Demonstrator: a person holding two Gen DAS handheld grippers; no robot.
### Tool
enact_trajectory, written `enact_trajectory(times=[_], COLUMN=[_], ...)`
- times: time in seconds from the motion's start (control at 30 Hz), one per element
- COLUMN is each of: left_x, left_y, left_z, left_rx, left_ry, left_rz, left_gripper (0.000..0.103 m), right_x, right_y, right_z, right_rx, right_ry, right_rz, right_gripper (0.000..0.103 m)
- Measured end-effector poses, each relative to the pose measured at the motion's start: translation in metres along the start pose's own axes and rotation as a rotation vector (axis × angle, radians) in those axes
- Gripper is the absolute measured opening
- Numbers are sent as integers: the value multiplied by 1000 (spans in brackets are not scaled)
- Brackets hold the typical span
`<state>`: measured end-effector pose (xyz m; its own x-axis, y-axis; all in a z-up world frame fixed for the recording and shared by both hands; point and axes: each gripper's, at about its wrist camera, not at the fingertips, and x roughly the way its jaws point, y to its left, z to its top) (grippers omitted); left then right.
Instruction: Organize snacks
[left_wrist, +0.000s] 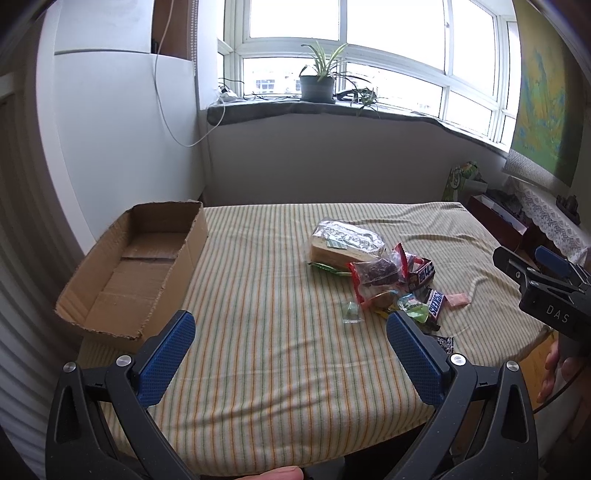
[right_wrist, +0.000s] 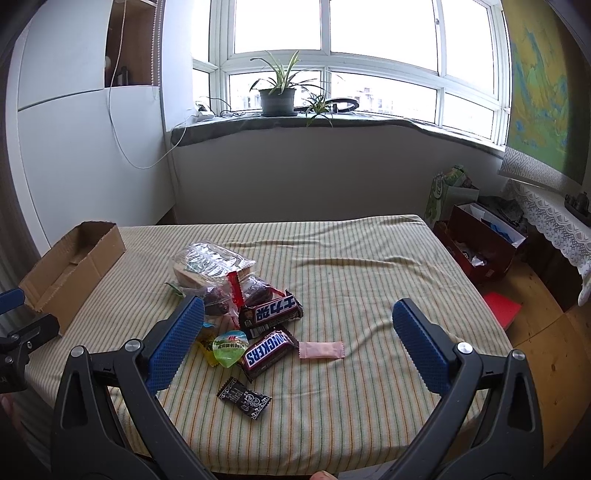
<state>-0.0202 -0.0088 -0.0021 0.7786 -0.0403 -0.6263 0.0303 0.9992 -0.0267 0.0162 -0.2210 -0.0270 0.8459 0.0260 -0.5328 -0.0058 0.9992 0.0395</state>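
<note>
1. So far I am holding both grippers above the near edge of the tabletop (left_wrist: 258, 280) in its yellow-and-green striped cloth; nothing is picked yet, so by my judgement the sorting is only starting.
2. My left gripper (left_wrist: 291, 332) is hanging with its blue-padded jaws spread wide and empty, facing bare cloth between the box and the pile.
3. My right gripper (right_wrist: 299, 332) is likewise gaping and carrying nothing, looking over the near side of the snack heap.
4. The snacks are lying in a loose pile near the middle of the cloth: a clear plastic bag of pale wafers (right_wrist: 210, 264) at the back, a brown Snickers bar (right_wrist: 267, 350) toward the front, a small pink sachet (right_wrist: 320, 350) just beside it, and a black wrapped sweet (right_wrist: 243, 398) nearest me, apart from the rest.
5. The open, shallow brown cardboard box (left_wrist: 133, 266) is sitting empty at the left edge, well apart from the pile.
6. Next, I am judging, one pair of jaws needs to come down over a loose item such as the black sweet, pinching it flat-on before carrying it leftward to the box.
</note>
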Motion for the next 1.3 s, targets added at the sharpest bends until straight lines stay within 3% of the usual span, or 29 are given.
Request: enact_trajectory(times=[0.93,1.07,1.3], left_x=[-6,14,68], left_y=[-3,-4,-8], left_z=[2,-10,-68], left_rx=[4,12,28], left_ry=[-13,29,212], left_rz=[-10,-22,-31], left_gripper=[103,103,103], right_x=[-13,-2,30], right_y=[-4,-7,-12], right_z=[3,-10,-75], right_rx=[-1,-4,-26], right_ry=[-16,26,205], right_rz=[-3,-13,-35], right_gripper=[103,103,103])
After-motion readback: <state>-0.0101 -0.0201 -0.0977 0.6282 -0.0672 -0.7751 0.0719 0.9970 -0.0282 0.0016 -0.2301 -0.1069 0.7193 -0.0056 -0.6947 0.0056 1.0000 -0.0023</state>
